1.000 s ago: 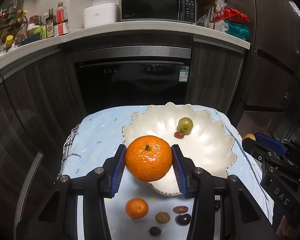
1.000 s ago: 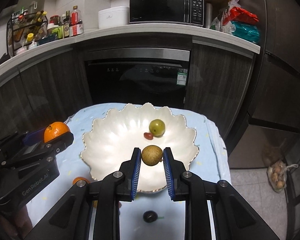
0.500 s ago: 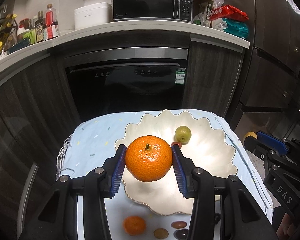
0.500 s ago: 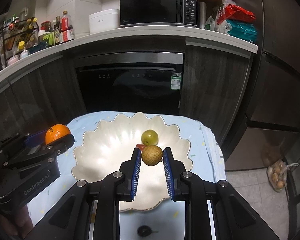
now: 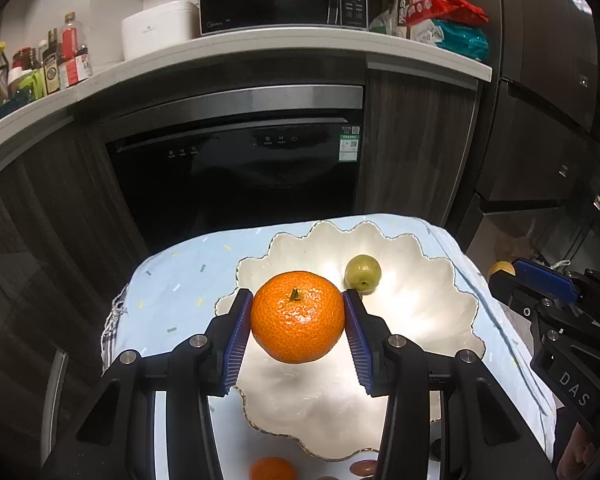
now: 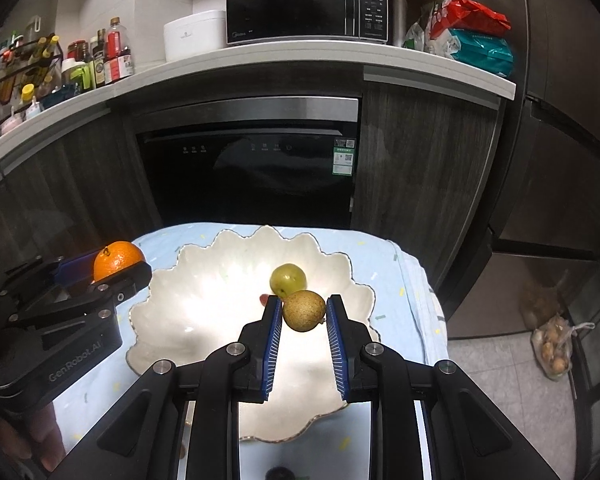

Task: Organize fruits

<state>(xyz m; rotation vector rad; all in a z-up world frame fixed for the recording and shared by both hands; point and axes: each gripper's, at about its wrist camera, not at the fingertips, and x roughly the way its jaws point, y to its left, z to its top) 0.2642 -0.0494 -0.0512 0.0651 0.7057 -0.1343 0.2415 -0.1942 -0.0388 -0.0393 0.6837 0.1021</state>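
Now | left hand-held gripper (image 5: 298,320) pinches glossy orange mandarin (image 5: 298,317); right hand-held gripper (image 6: 303,314) pinches speckled brown fruit (image 6: 304,310)

Dark wood cabinets surround a black built-in dishwasher (image 6: 252,176). On the pale counter (image 6: 260,60) above sit a microwave (image 6: 306,6) and bottles (image 6: 112,56). Grey floor tiles (image 6: 500,364) lie at right.
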